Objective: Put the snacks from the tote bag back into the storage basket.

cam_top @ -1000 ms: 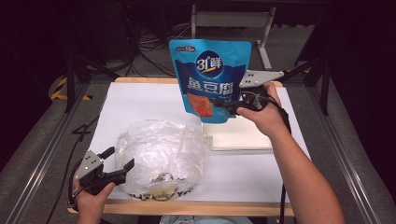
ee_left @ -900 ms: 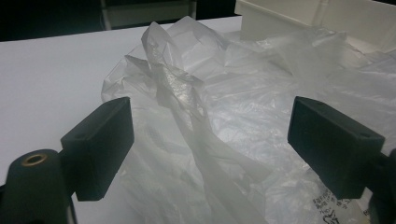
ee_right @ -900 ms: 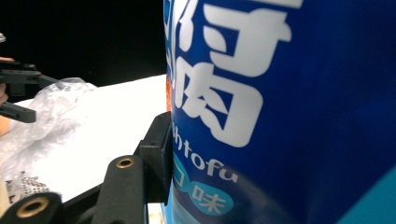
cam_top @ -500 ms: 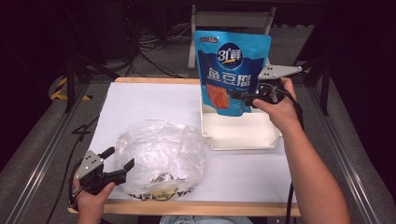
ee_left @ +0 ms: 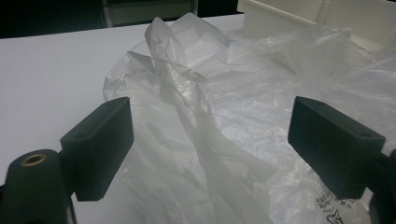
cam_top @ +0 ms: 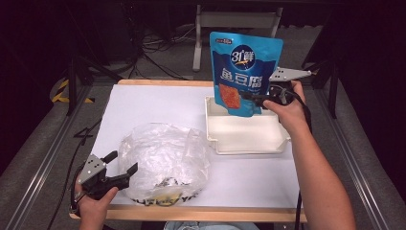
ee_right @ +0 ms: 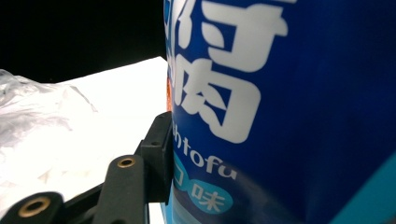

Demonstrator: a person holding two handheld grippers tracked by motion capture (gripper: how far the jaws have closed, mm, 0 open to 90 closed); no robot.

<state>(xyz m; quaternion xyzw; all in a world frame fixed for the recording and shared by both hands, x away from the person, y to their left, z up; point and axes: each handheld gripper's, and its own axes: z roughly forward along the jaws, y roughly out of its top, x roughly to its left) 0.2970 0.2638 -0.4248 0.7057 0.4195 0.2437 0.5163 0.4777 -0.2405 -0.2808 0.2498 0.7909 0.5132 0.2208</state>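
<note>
Where dark floor surrounds it, the white-covered table holds a tray.

A blue pouch with white lettering, a white tray, a clear crinkled bag.

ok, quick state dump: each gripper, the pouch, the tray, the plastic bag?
Left gripper: open, jaws either side of the bag's crumpled plastic, not closed on it.
Right gripper: shut on the blue pouch near its lower edge.
Blue pouch: sealed, held upright in the air above the tray's far side.
White tray: upright on the table, empty.
Plastic bag: crumpled on the table, a few items inside at its near end.
</note>
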